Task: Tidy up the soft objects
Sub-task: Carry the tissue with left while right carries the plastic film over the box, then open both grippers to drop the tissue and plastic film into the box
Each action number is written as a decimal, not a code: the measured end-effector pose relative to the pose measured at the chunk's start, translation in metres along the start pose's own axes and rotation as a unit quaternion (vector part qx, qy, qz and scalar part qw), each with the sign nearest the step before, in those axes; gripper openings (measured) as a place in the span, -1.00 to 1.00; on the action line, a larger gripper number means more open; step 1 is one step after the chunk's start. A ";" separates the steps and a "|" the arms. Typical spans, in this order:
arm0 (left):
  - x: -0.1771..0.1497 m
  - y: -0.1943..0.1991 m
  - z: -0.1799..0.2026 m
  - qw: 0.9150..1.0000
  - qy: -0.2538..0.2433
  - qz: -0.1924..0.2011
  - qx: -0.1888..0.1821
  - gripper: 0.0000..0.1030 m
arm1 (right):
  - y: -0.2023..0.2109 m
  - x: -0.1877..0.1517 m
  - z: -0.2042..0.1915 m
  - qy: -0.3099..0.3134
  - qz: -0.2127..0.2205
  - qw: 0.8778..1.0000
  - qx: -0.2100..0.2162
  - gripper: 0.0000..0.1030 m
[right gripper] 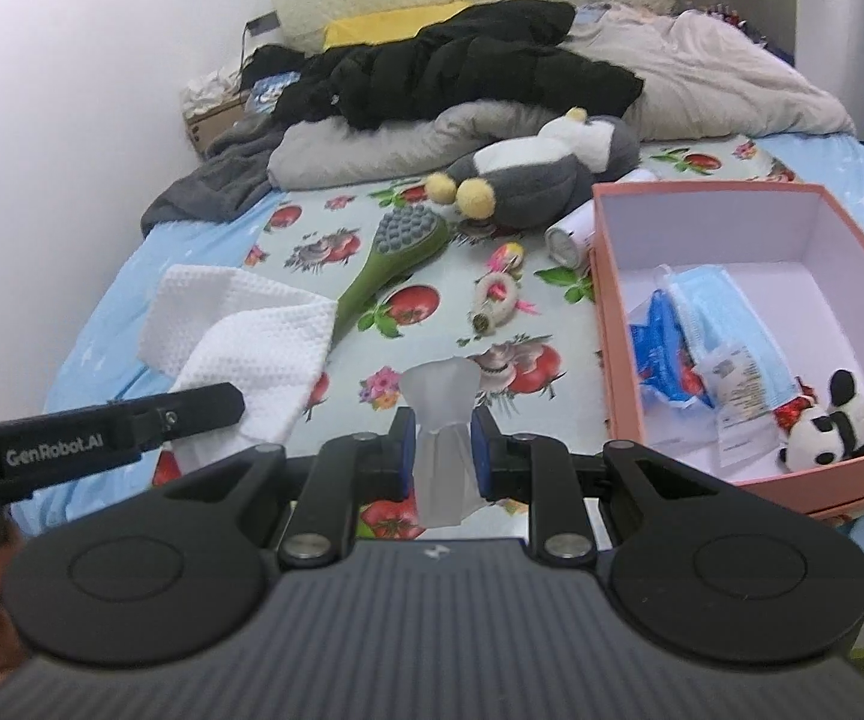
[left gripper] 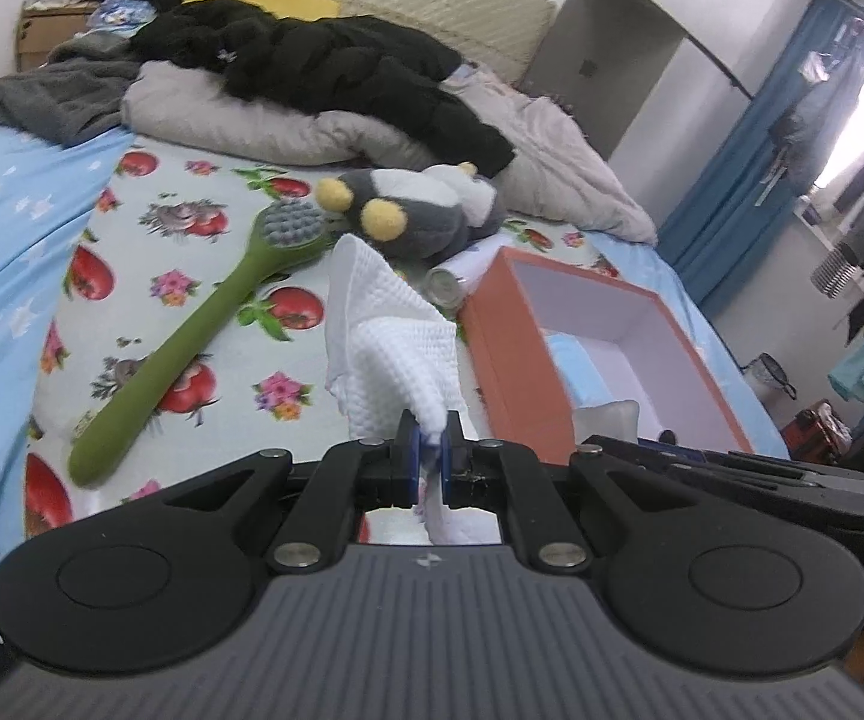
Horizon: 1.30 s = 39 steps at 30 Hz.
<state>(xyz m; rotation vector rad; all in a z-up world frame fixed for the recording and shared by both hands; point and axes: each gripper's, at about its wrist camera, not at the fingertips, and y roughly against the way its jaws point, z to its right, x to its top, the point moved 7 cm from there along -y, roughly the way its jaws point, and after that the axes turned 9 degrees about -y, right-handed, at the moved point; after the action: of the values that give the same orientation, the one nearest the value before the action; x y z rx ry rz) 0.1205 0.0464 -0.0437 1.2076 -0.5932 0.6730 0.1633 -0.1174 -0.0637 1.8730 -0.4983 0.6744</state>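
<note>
Left to right: left gripper (left gripper: 430,450), fingers clenching a corner of the white waffle cloth (left gripper: 393,336), cloth hanging over the bed (left gripper: 6,228); right gripper (right gripper: 443,447), fingers pinching a frosted translucent soft piece (right gripper: 441,420); pink box (right gripper: 612,312) lying farthest right, nearer the right gripper, opening upward, already holding masks and a panda toy (right gripper: 825,429).

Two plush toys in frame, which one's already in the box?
The small panda plush, lying in the pink box's near corner. The grey penguin plush still lies on the bed.
</note>
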 end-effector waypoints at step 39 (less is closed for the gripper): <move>0.045 -0.190 0.167 0.983 -0.095 -0.103 -0.121 -0.85 | -0.011 0.042 0.199 -0.129 -0.007 0.985 -0.118 -0.52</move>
<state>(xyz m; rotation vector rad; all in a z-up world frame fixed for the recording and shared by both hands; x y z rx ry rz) 0.2819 -0.1477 -0.0890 1.0927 -0.6767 0.3030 0.2469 -0.2987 -0.1046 1.7441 -0.7010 0.3461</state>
